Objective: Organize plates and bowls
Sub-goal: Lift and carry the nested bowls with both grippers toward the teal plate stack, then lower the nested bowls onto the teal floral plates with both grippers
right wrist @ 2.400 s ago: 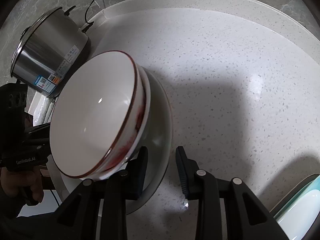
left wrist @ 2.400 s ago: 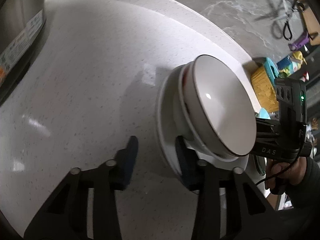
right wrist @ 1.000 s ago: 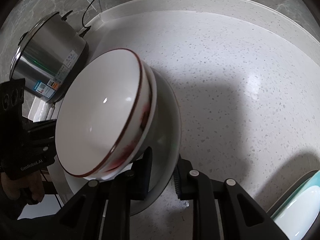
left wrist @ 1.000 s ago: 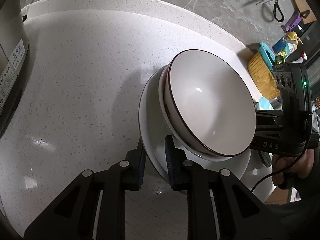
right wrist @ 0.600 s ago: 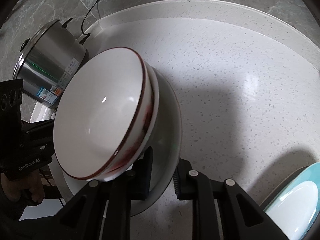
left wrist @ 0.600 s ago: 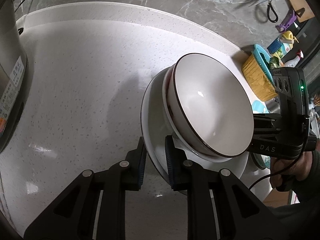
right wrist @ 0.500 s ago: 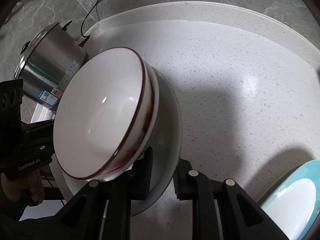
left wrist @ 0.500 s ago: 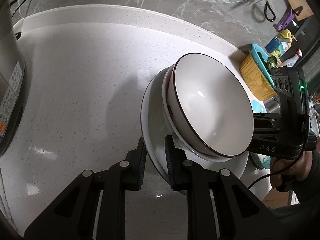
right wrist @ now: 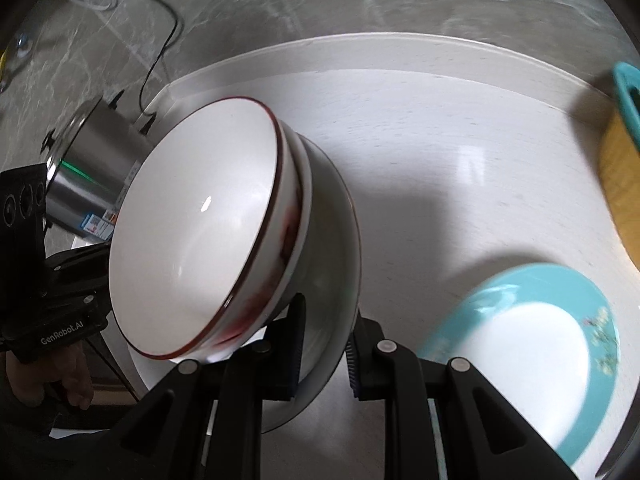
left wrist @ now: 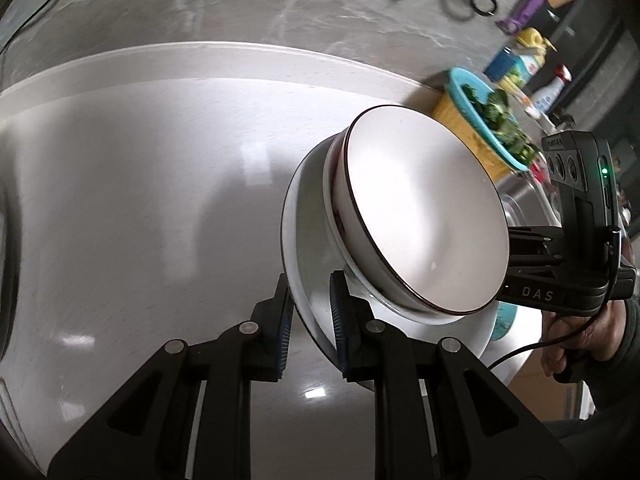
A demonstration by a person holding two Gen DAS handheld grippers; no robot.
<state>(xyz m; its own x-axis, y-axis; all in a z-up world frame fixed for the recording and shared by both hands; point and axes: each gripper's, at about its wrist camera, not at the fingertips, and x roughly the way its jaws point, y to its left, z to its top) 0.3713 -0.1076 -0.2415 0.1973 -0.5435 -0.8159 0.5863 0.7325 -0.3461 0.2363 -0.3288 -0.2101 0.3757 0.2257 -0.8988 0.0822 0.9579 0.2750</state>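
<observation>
Stack had risen off the bench since earlier frames. L gripper [left wrist: 310, 320] and R gripper [right wrist: 324, 346] each clamped the plate [left wrist: 306, 280] rim, bowls [left wrist: 424, 216] on top. Teal plate [right wrist: 532, 360] beside R gripper, unstacked.

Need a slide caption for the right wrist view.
Right tool clamps white plate carrying stacked bowls; teal plate beside.
</observation>
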